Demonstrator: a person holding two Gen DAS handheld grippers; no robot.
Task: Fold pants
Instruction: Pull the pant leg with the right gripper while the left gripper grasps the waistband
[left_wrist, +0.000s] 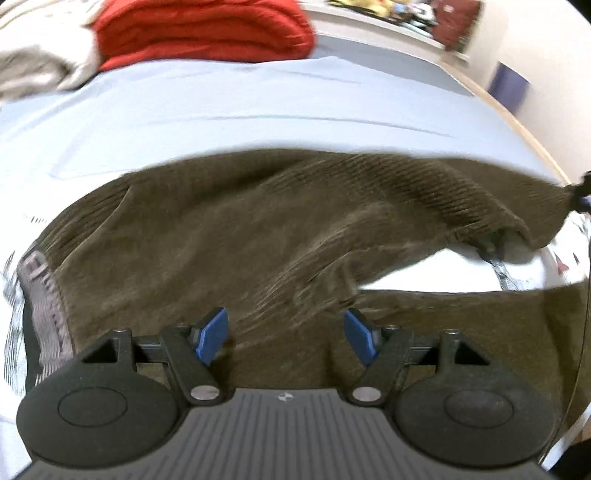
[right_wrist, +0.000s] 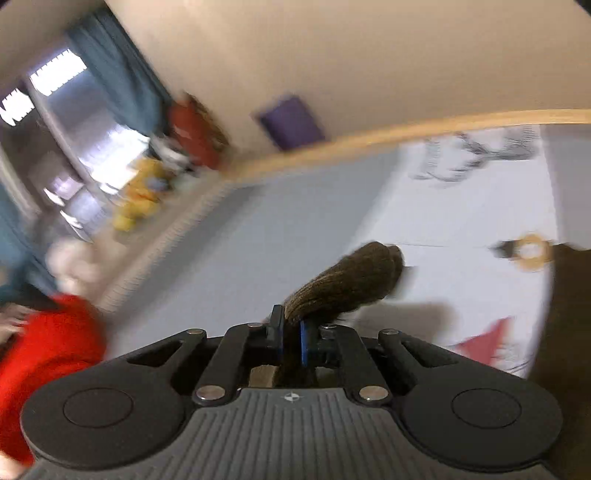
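Left wrist view: red garment (left_wrist: 199, 33) at the far left of the bed (left_wrist: 258, 110); brown corduroy pants (left_wrist: 229, 236) spread over the sheet, with the left claw (left_wrist: 286, 338) parted above them, holding nothing. Right wrist view: right claw (right_wrist: 291, 338) clamped on a bunched fold of pants (right_wrist: 347, 284), lifted off the bed.

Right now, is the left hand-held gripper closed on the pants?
No, the left hand-held gripper is open, its blue pads apart above the brown pants.

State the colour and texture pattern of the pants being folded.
The pants are dark olive-brown with fine corduroy-like ribbing, clearest in the left wrist view.
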